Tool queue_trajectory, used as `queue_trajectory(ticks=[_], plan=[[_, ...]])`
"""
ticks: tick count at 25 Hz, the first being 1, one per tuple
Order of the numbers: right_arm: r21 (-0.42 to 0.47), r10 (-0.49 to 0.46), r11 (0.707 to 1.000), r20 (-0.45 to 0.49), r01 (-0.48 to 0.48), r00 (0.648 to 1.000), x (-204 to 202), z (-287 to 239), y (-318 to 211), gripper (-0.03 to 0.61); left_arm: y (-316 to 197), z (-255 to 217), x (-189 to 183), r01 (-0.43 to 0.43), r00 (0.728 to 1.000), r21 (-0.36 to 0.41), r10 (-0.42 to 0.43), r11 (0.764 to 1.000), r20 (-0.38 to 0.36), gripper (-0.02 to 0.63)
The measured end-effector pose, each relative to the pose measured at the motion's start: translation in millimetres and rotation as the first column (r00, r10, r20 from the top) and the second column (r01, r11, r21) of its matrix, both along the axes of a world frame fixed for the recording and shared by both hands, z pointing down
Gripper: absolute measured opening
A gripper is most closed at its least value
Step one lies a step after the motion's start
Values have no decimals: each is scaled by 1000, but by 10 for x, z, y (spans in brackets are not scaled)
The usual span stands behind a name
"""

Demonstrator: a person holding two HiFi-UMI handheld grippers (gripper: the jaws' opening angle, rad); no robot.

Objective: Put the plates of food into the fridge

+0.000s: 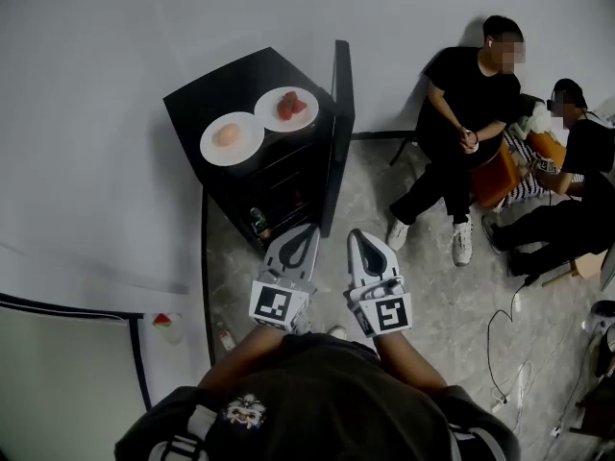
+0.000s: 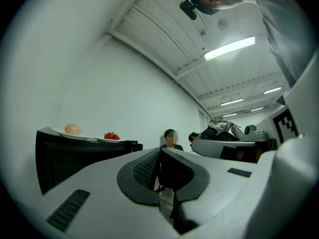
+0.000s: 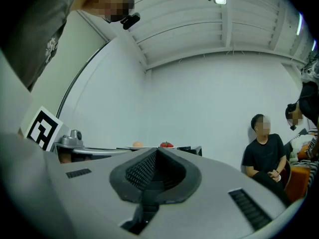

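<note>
A black mini fridge (image 1: 192, 104) stands against the wall with its door (image 1: 340, 113) swung open to the right. Two white plates rest on its top. One plate (image 1: 232, 139) carries a round peach-coloured food (image 2: 72, 129). The other plate (image 1: 286, 109) carries strawberries (image 2: 111, 136). Both plates also show far off in the right gripper view, the peach-coloured food (image 3: 137, 144) left of the strawberries (image 3: 166, 144). My left gripper (image 1: 308, 230) and right gripper (image 1: 356, 234) hover side by side in front of the open fridge, below the plates. Both are shut and hold nothing.
Inside the fridge a bottle (image 1: 258, 222) sits on a shelf. Two people (image 1: 461, 113) sit on the floor to the right of the door. Cables (image 1: 504, 334) lie on the floor at the right. Another bottle (image 1: 224, 335) stands on the floor at the left.
</note>
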State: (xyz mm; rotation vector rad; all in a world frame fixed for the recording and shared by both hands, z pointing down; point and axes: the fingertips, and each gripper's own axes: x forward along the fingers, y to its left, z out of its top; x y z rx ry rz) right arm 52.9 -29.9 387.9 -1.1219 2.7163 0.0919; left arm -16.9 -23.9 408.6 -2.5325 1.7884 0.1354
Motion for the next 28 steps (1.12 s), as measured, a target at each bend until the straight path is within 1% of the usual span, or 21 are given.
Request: queue_trajectory(ticks=[4,6,10,13,16,19,24,26,28], plan=[[2,-15,1000,-9,15,1000,-188,1,-176,25,-106,-31,-179,11,1000,12,-11,1000,-6,23],[6,-21,1000,-13,21,1000,-274,4,-264,25,-166,-51,-275,12,1000,14,-12,1000,2,23],[-2,-31,1000,-14,31,999,-416,20,-435,25,-288,-17,-483,25,1000,9,-26,1000,15,23],[-14,-42,999,-30,41,999,-493,49,-542,25,-341,-17,-602,37,999,8,-37,999,14,23],[-17,-64,998,-33,64,997,-547,45,-653,25,-402,23,-683,57,998,-13,-57,998,5,23],[-25,-93,995,-32,93,995,-571,55,-764,25,-486,68,-729,83,996,-19,-83,996,13,23],[-7,-145,989,-15,145,989,-612,17,-979,25,-655,80,-727,144,989,-25,-143,989,31,23],[-14,-174,985,-15,173,985,-649,33,-1039,25,-706,96,-733,170,985,-27,-169,985,45,23],[-29,-210,977,-13,209,978,-689,60,-1068,25,-764,104,-740,199,979,-31,-197,980,44,23]])
